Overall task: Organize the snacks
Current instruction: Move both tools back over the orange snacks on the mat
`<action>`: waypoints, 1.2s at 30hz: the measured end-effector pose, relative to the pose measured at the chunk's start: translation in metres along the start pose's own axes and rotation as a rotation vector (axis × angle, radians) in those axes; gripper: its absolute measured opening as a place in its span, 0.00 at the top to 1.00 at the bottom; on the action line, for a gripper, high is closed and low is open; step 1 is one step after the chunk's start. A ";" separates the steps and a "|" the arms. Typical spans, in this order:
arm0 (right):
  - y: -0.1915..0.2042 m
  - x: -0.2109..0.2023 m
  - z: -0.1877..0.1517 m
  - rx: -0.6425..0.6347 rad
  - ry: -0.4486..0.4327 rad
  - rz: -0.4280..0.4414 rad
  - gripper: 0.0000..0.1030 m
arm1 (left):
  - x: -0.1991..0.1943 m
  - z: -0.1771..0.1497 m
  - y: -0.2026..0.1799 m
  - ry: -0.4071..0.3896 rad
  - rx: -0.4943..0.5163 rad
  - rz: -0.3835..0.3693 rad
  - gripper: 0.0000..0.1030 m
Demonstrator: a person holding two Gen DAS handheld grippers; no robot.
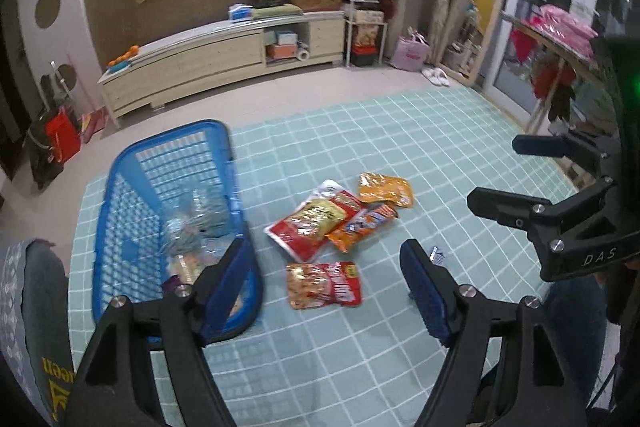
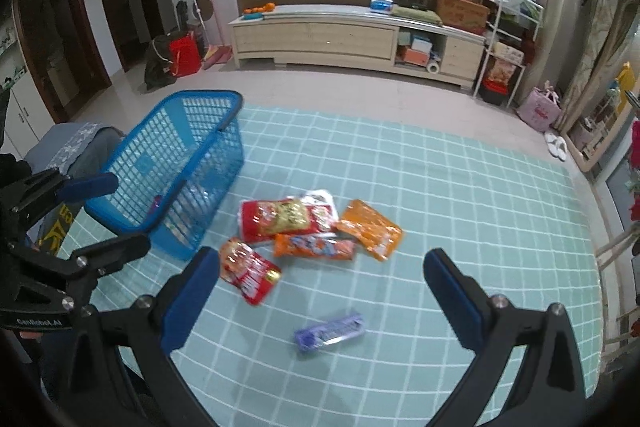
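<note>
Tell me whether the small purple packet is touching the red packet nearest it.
Apart. The right wrist view shows bare checked mat between the purple packet and the red packet, a clear gap on every side of the purple one.

Open mat [image 2: 460, 187] right of snack packets [image 2: 312, 227], blue basket [image 2: 180, 147] walling the left

Worktop [image 2: 460, 187] w/ pale green grid-check cover. On it: blue basket [image 2: 176, 163] at left; beside it a snack cluster — big red pkt [image 2: 280, 219], orange pouch [image 2: 372, 231], orange bar [image 2: 312, 247], small red pkt [image 2: 248, 271] nearer. Purple pkt [image 2: 330, 331] lies apart, nearest camera.
</note>
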State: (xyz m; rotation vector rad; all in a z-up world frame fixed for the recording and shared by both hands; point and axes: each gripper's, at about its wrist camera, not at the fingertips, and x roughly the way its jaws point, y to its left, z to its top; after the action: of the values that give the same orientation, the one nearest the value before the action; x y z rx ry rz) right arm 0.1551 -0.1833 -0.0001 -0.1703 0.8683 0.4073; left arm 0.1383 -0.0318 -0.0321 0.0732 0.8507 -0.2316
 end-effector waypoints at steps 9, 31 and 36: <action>-0.043 0.014 -0.028 0.041 0.011 -0.056 0.00 | 0.037 0.002 -0.033 0.060 0.060 -0.006 0.27; -0.101 0.101 -0.066 0.111 0.063 -0.112 0.00 | 0.170 0.013 -0.078 0.242 0.224 0.014 0.27; -0.106 0.112 -0.072 0.103 0.093 -0.119 0.00 | 0.195 0.019 -0.082 0.250 0.301 0.043 0.27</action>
State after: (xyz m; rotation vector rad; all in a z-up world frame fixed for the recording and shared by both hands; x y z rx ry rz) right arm 0.2122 -0.2708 -0.1343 -0.1459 0.9631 0.2448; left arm 0.2575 -0.1487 -0.1636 0.4086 1.0566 -0.3134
